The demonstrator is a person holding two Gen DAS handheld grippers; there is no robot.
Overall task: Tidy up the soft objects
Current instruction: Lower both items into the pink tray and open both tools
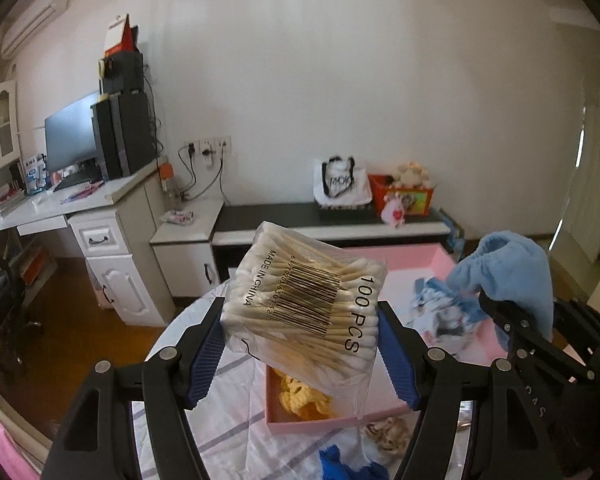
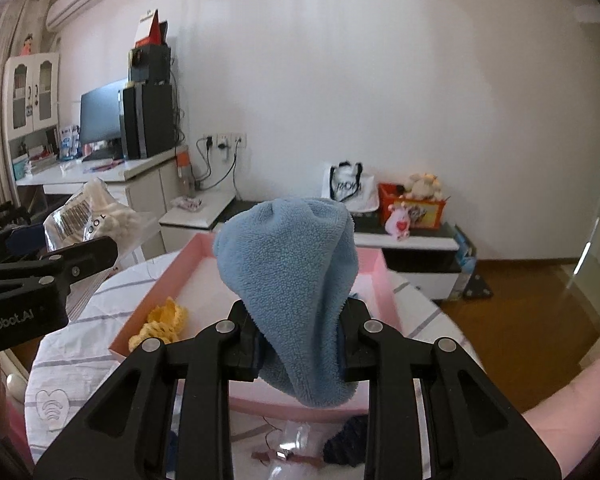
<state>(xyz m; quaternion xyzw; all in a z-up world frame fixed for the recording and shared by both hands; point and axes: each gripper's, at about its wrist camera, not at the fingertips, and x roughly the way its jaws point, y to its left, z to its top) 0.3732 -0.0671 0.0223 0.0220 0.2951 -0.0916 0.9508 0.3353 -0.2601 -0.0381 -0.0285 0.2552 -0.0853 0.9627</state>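
left gripper (image 1: 300,344) jaws grip swab pack (image 1: 304,304) | right gripper (image 2: 300,344) jaws pinch blue cloth (image 2: 292,280), hiding pink tray (image 2: 168,276)

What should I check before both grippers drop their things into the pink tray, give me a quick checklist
1. Left gripper clamped on the cotton swab pack: ok.
2. Right gripper clamped on the blue fleece cloth: ok.
3. Pink tray has bare floor: ok.
4. Yellow knit piece lies at the tray's near left corner, away from that floor: ok.
5. Cloth clear of the tray rim: cannot tell.

Light-blue fleece cloth (image 2: 296,280), pink tray (image 2: 388,280), white tablecloth (image 2: 80,360) with grey stripes.
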